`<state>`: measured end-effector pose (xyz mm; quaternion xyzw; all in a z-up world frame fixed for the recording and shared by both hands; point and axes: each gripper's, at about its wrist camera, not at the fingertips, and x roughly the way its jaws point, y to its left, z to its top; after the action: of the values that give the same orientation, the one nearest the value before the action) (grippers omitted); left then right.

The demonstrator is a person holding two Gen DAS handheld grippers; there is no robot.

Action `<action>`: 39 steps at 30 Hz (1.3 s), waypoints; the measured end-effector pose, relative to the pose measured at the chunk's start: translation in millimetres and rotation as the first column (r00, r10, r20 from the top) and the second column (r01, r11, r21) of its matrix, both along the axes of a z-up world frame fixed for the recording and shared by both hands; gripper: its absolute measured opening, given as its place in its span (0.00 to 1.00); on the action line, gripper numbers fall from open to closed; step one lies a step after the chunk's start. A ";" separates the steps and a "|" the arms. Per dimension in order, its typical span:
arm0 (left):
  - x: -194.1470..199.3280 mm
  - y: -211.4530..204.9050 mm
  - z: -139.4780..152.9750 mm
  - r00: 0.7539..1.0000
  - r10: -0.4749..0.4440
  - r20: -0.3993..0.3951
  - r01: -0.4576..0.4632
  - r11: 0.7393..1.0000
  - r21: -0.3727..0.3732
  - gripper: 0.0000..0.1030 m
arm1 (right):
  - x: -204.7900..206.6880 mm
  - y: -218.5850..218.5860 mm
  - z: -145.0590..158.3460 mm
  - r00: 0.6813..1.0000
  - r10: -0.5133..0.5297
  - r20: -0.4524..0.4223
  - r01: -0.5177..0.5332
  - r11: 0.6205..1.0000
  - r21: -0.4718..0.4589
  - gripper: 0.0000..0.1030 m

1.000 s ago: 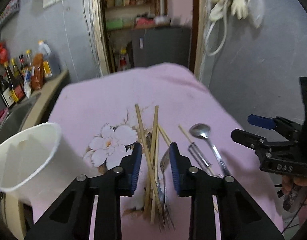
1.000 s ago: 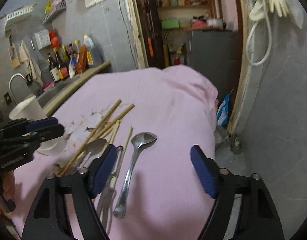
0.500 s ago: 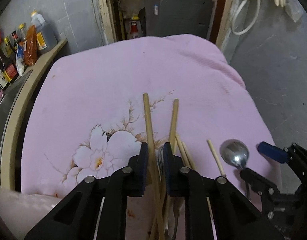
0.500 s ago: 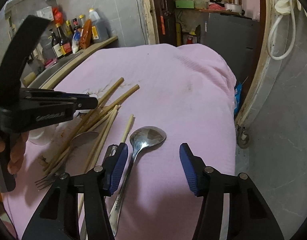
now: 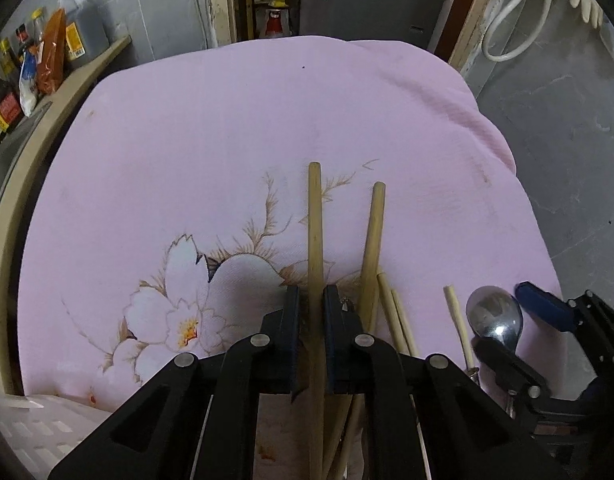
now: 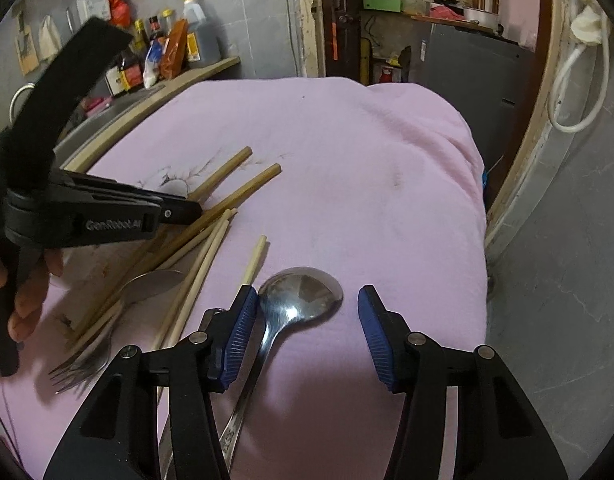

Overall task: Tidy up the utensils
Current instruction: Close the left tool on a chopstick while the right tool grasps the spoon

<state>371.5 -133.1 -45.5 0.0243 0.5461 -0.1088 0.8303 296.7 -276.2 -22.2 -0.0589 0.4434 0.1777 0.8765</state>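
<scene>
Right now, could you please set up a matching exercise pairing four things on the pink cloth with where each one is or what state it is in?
Things:
1. left claw
2. right claw
3. big spoon
4. fork

States or places:
A. bowl lying between open pads
B. shut on a long chopstick
C. open above the pink cloth
D. at the near left, beside the chopstick pile

Pairs: 1-B, 2-C, 3-A, 4-D
</scene>
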 end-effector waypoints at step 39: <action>-60.4 9.5 69.8 0.911 -0.100 0.400 0.234 0.924 -0.302 0.04 | -108.7 4.9 58.3 0.822 -0.140 0.551 0.165 0.986 0.004 0.40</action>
<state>311.0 -123.6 24.3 -0.0530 0.3444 -0.2671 0.8985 188.0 -271.2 36.1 -0.0908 0.1803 0.0728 0.9767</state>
